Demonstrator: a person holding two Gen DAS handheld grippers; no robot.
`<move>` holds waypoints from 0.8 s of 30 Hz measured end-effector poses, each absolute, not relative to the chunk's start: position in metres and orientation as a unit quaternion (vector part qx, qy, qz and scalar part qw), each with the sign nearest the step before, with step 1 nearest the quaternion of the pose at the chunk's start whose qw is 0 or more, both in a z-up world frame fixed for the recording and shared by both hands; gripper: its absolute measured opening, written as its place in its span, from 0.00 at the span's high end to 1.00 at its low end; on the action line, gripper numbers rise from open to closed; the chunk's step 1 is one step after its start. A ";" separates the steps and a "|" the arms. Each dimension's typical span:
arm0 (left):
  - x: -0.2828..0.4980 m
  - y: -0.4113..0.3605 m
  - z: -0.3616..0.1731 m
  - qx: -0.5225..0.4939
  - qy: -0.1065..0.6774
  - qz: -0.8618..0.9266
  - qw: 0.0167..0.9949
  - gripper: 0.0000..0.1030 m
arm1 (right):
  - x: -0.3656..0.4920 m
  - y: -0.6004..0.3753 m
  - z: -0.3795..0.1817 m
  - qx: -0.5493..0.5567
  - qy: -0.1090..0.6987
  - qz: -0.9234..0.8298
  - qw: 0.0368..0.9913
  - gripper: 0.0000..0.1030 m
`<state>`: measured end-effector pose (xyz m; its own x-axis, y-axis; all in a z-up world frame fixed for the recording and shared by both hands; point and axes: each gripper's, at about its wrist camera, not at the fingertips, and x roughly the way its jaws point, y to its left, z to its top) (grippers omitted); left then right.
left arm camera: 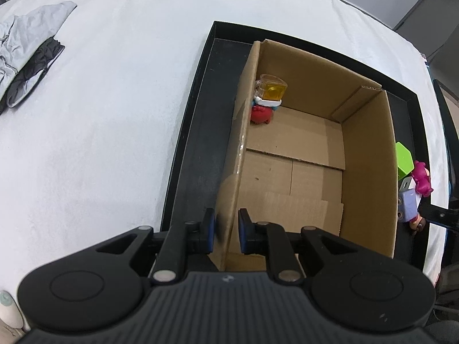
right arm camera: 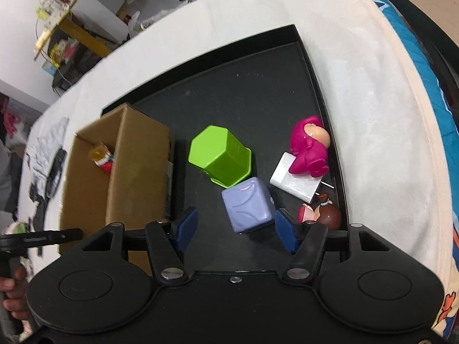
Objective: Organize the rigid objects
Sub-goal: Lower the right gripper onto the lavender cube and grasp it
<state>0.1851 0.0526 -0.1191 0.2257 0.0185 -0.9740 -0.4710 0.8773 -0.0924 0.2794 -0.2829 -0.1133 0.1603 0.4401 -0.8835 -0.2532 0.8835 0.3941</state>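
Observation:
A cardboard box stands open in a black tray. Inside its far left corner lie a yellow cup and a red toy. My left gripper is shut on the box's near left wall. Right of the box on the tray sit a green hexagonal cup, a lilac cube, a pink figure on a white block, and a small brown-haired figure. My right gripper is open, its fingers either side of the lilac cube, the left pad clear of it.
The tray lies on a table under a white cloth. Grey and black clothing lies at the far left. A hand holds the left gripper's handle at the left edge of the right wrist view. Cluttered shelves stand beyond the table.

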 end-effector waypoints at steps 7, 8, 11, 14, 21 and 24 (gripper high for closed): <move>0.183 0.056 -0.123 -0.191 0.605 0.162 0.756 0.85 | 0.286 -0.266 -0.126 0.031 0.611 0.218 0.761 0.44; 0.183 0.057 -0.124 -0.194 0.605 0.161 0.756 0.85 | 0.287 -0.262 -0.128 0.016 0.612 0.216 0.761 0.45; 0.184 0.056 -0.125 -0.195 0.604 0.157 0.756 0.85 | 0.290 -0.256 -0.133 -0.004 0.616 0.215 0.758 0.53; 0.185 0.056 -0.125 -0.194 0.605 0.157 0.756 0.85 | 0.291 -0.253 -0.139 -0.015 0.623 0.216 0.752 0.59; 0.183 0.059 -0.125 -0.201 0.603 0.152 0.757 0.85 | 0.284 -0.251 -0.134 -0.037 0.628 0.210 0.749 0.61; 0.180 0.061 -0.125 -0.208 0.599 0.149 0.759 0.85 | 0.281 -0.250 -0.132 -0.036 0.630 0.210 0.747 0.61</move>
